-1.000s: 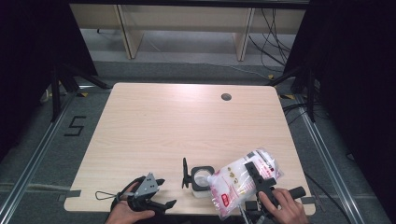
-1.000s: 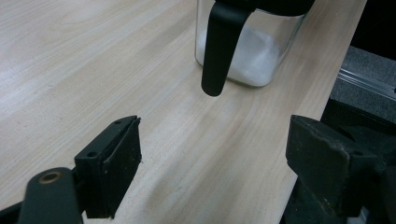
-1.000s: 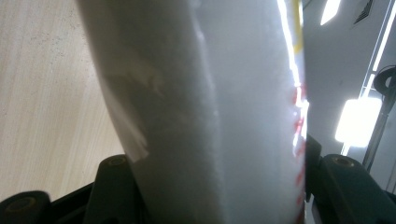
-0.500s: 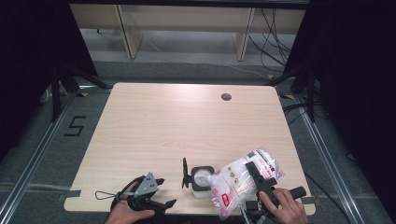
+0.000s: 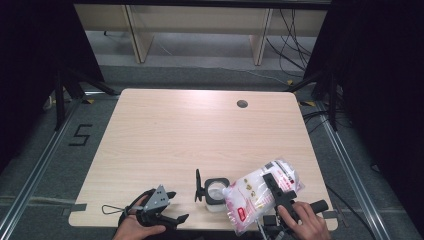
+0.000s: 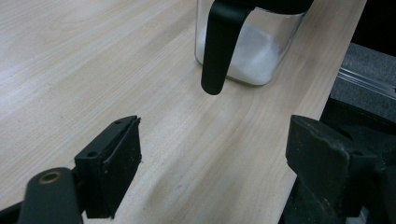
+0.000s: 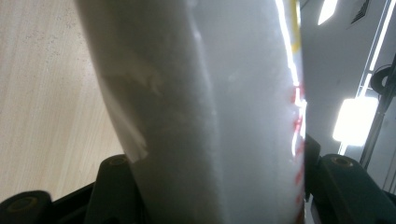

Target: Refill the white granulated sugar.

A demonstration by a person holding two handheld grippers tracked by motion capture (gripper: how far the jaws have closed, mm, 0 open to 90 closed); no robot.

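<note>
At desk's (image 5: 165,130) near edge: right tool (image 5: 274,188) clamps the bag (image 5: 255,192), tilted against the jar (image 5: 215,192); left tool (image 5: 172,206) rests wide open, nothing between its jaws.

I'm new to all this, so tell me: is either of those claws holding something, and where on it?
The right gripper clamps the white bag across its middle, tilted over the jar. The left gripper is open and holds nothing.

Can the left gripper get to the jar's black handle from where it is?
Probably yes. The left gripper is open, with bare table between it and the jar's black handle, nothing in the way.
</note>
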